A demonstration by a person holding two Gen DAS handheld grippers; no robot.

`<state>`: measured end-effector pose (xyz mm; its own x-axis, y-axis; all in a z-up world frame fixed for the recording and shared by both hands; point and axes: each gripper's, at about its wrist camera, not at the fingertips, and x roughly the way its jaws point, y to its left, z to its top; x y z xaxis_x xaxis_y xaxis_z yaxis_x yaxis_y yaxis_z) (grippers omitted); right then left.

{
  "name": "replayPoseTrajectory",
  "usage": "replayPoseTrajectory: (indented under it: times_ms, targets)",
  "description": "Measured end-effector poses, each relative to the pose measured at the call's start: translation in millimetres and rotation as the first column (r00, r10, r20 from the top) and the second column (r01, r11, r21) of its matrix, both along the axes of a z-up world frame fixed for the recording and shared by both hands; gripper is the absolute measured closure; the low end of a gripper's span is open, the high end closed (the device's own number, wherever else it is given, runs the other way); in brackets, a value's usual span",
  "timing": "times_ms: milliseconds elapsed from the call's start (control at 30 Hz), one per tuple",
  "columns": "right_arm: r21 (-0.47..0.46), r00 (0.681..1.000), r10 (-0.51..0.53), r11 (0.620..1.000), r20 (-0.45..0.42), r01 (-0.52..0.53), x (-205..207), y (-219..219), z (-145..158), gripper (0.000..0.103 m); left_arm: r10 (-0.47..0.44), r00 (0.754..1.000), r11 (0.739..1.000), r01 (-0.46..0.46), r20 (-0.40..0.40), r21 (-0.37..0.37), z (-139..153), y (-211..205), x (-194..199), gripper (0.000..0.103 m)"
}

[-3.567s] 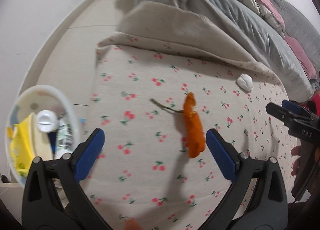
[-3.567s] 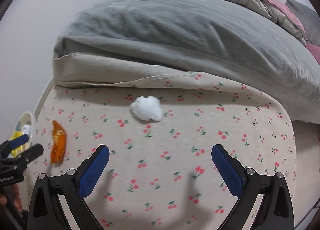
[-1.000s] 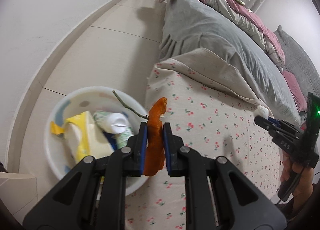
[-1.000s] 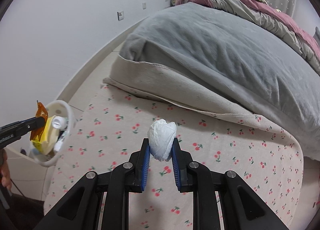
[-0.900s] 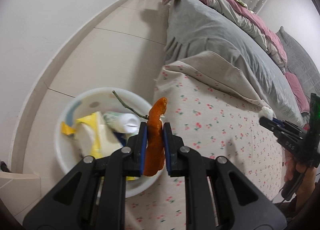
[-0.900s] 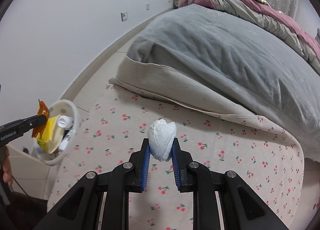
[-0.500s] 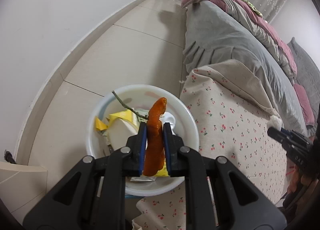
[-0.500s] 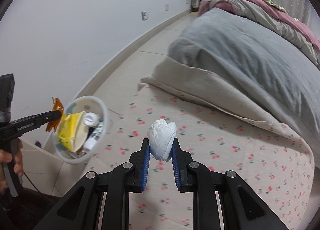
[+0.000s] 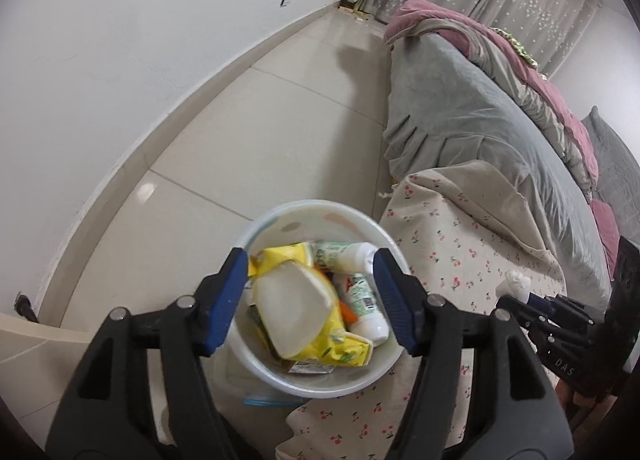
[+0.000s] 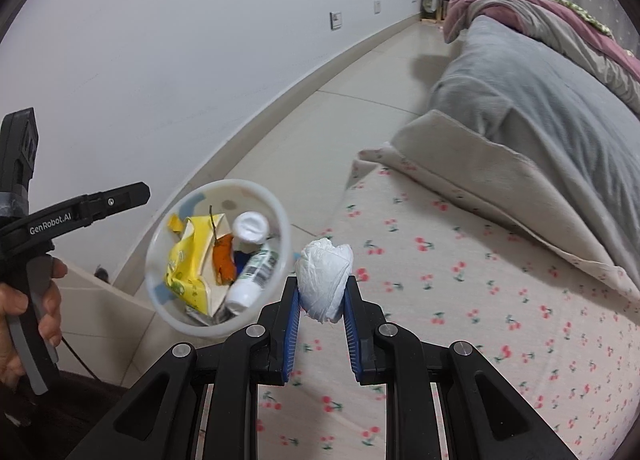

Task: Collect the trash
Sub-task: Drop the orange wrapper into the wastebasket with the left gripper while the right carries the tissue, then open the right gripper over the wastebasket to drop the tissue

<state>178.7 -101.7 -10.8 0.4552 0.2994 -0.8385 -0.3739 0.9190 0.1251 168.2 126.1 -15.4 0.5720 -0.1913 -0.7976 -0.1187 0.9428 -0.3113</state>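
The left gripper [image 9: 310,300] hangs with jaws spread and empty over the white bin [image 9: 256,360], where the orange peel [image 10: 224,258] lies among a yellow packet [image 10: 188,256], while the right gripper [image 10: 322,322] pinches a tissue wad [image 10: 326,280] above the cherry-print bed [image 10: 480,300].

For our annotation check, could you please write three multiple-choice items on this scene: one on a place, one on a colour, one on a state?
1. Where does the orange peel lie?
A. in the white bin
B. on the bedsheet
C. in the left gripper

2. What colour is the wad in the right gripper?
A. yellow
B. white
C. orange

3. How is the left gripper?
A. shut on a bottle
B. shut on the peel
C. open, holding nothing

Answers:
1. A, the peel rests among the bin's trash.
2. B, the tissue wad is white.
3. C, its blue pads stand apart over the bin.
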Motion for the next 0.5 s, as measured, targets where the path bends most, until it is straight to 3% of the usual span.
replayPoseTrajectory:
  times_ms: [133, 233, 500]
  targets:
    - [0.002, 1.0, 0.022, 1.0, -0.017, -0.022, 1, 13, -5, 0.082, 0.018, 0.999, 1.0, -0.017, -0.03, 0.017, -4, 9, -1, 0.033]
    - [0.009, 0.999, 0.035, 0.999, -0.034, -0.035, 3, 22, -10, 0.081, 0.025, 0.998, 0.999, -0.023, -0.056, 0.041, -7, 14, -2, 0.02]
    - [0.037, 0.995, 0.062, 0.998, -0.083, -0.059, 9, 46, -26, 0.08, 0.039, 0.995, 0.993, -0.029, -0.089, 0.113, -13, 28, -13, 0.015]
